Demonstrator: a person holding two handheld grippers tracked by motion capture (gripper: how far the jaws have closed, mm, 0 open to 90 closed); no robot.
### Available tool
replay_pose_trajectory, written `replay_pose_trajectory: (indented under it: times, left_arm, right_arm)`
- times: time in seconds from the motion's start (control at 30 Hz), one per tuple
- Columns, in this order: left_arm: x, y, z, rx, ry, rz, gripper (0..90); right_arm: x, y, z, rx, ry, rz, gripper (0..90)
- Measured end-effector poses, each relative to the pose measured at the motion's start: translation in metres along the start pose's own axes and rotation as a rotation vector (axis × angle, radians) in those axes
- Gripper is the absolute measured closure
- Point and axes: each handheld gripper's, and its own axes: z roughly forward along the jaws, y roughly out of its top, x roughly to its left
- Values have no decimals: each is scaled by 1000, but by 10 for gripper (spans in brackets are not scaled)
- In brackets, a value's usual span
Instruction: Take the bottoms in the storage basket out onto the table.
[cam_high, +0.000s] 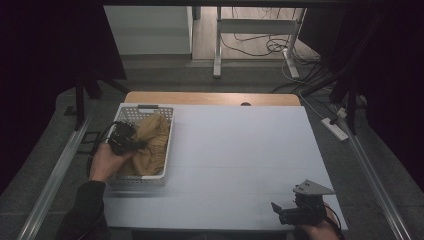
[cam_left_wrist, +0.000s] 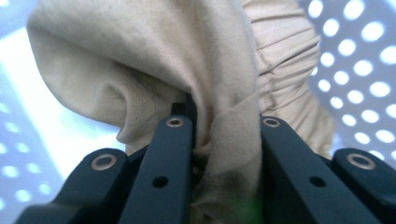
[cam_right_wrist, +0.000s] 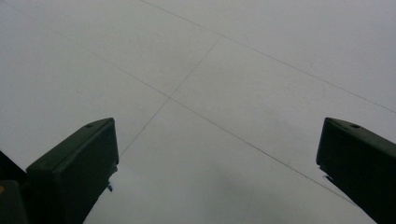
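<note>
A crumpled tan cloth lies in a white perforated basket at the table's left side. My left gripper reaches into the basket from the left and is shut on a fold of the cloth. In the left gripper view the tan cloth bunches between the jaws of the left gripper, with the basket's holed wall behind it. My right gripper rests low near the table's front right edge, open, and points left. In its own view the right gripper has nothing between its jaws, just bare table below.
The pale grey table top spreads between the basket and the right gripper, with a wooden strip along its far edge. Metal rails run down both sides. Cables and a power strip lie on the floor at the right.
</note>
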Motion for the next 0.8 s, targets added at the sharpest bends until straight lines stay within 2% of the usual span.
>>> replay_pose_trajectory:
  times: [0.13,0.27,0.8]
  left_arm:
    - [2,2,-15,-62,4,-32,823]
    - [1,3,-25,-103,2,-48,823]
    - [-1,8,-53,-184,-18,-64,823]
  right_arm:
    - [0,0,0,0,0,-1,0]
    - [0,0,0,-1,0,0,0]
    - [0,0,0,-1,1,-5,0]
